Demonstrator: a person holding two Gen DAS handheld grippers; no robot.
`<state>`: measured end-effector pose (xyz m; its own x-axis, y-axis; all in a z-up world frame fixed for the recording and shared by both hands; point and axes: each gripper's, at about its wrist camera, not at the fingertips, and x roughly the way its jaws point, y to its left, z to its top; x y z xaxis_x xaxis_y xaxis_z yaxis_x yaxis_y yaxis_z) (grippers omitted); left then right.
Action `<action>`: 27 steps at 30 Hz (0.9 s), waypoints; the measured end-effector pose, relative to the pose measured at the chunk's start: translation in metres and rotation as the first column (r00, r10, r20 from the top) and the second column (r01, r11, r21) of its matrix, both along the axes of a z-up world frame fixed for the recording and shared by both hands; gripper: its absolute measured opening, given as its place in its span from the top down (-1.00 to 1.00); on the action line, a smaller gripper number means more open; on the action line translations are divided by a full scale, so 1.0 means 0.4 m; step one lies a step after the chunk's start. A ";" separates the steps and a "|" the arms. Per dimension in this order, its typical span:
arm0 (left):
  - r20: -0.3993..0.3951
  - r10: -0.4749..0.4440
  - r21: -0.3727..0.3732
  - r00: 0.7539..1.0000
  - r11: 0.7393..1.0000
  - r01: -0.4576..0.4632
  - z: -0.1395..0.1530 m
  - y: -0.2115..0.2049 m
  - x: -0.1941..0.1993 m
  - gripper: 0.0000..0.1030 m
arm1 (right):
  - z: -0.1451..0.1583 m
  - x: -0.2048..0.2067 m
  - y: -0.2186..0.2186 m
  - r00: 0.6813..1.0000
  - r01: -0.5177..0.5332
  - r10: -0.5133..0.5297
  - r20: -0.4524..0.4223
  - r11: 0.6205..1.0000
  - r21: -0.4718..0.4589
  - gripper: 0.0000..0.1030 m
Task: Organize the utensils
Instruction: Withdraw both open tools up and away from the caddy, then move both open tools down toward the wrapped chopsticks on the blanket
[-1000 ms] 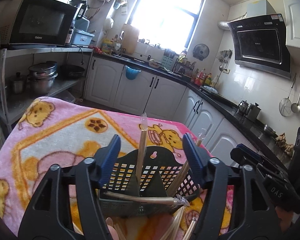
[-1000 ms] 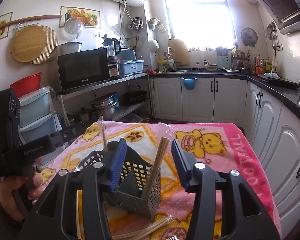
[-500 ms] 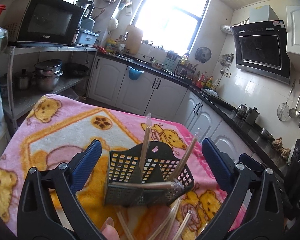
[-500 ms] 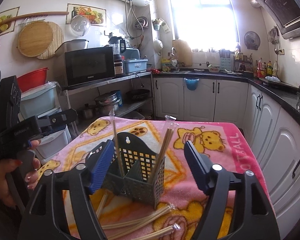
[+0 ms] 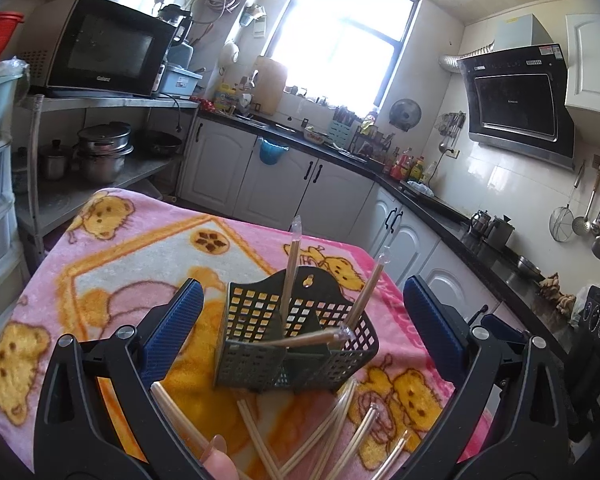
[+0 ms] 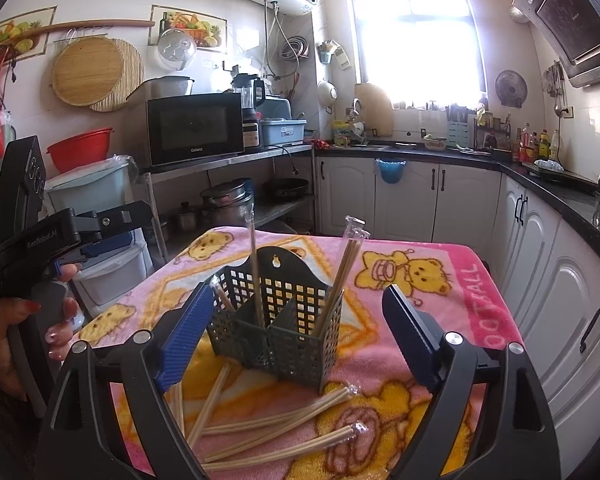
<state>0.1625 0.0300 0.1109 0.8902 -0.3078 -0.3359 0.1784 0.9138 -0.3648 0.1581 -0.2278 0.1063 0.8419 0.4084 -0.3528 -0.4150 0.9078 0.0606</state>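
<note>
Left gripper [image 5: 300, 320]: jaws released, lately opening to full spread, blue pads standing clear on either side of the holder; nothing pinched. Judged a let-go after steadying. Pink bear blanket [image 5: 120, 264]: one, covering the table, likely there to stop things sliding. Dark perforated utensil holder [image 5: 296, 336]: one, upright at lower centre of both wrist views, divided inside, sitting between both pairs of open jaws yet touched by neither. Wrapped chopstick pairs in the holder [image 6: 344, 272]: three counted, one upright at centre, one leaning out to the right, one short or laid low at the left; stood on end so the compartments keep them apart. Loose wrapped pairs on the blanket [image 6: 276, 416]: at least four, scattered along the bottom of frame in front of the holder, some hidden behind the fingers; not yet sorted. Right gripper [image 6: 300, 338]: jaws likewise unclenched and just widening, holder in the gap, no pad contact, nothing carried.
</note>
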 end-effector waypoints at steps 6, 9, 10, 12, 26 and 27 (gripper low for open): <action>-0.024 0.005 0.000 1.000 1.000 -0.005 -0.027 0.009 -0.023 -0.79 | -0.023 -0.022 -0.002 1.000 -0.008 0.008 -0.025 1.000 0.002 -0.67; -0.037 0.007 0.003 0.999 1.000 -0.007 -0.045 0.009 -0.035 -0.79 | -0.035 -0.029 0.000 0.999 -0.010 0.010 -0.040 1.000 -0.001 -0.67; -0.041 0.009 0.007 0.999 1.000 -0.009 -0.052 0.008 -0.039 -0.79 | -0.041 -0.031 -0.001 0.999 -0.011 0.011 -0.048 1.000 -0.003 -0.67; -0.054 0.011 0.014 0.999 1.000 -0.010 -0.066 0.007 -0.045 -0.79 | -0.050 -0.036 0.003 0.998 -0.015 0.014 -0.057 1.000 -0.009 -0.67; -0.186 0.008 0.031 0.983 1.000 -0.002 -0.204 0.003 -0.056 -0.79 | -0.151 -0.049 0.007 0.987 -0.016 0.007 -0.163 0.998 -0.058 -0.67; -0.199 0.006 0.033 0.980 0.999 0.001 -0.214 0.001 -0.053 -0.79 | -0.160 -0.048 0.005 0.985 -0.015 0.004 -0.174 0.998 -0.061 -0.67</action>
<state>0.1412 0.0305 0.0252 0.8054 -0.2915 -0.5160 0.1029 0.9262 -0.3627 0.1388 -0.2258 0.0425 0.7619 0.3891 -0.5178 -0.4119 0.9080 0.0764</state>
